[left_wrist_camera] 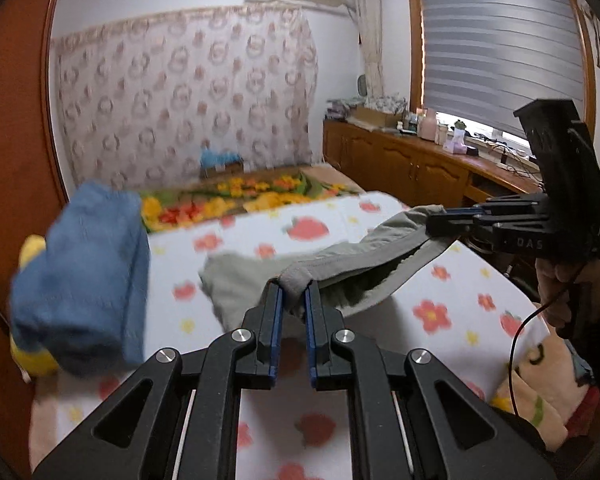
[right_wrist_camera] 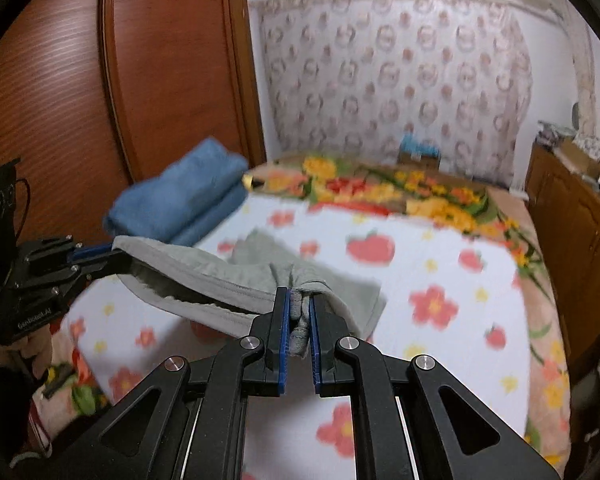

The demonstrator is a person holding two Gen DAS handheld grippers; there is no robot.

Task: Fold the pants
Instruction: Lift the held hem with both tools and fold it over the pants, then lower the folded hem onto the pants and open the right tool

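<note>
Both hand-held grippers (left_wrist_camera: pixel 293 294) (right_wrist_camera: pixel 300 306) pinch the grey pants (left_wrist_camera: pixel 380 248).

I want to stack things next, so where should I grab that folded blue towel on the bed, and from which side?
Grip the blue towel at its rounded folded edge, coming from the bed's open middle; the wooden wardrobe blocks its far side. Both grippers currently hold the grey pants.

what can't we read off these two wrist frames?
- Pants far end: motion-blurred in both views, so legs and fold state are unreadable.
- Pants under the held edge: hidden by left gripper and right gripper.
- Blue towel: blurred.
- Counter clutter: too small.
</note>
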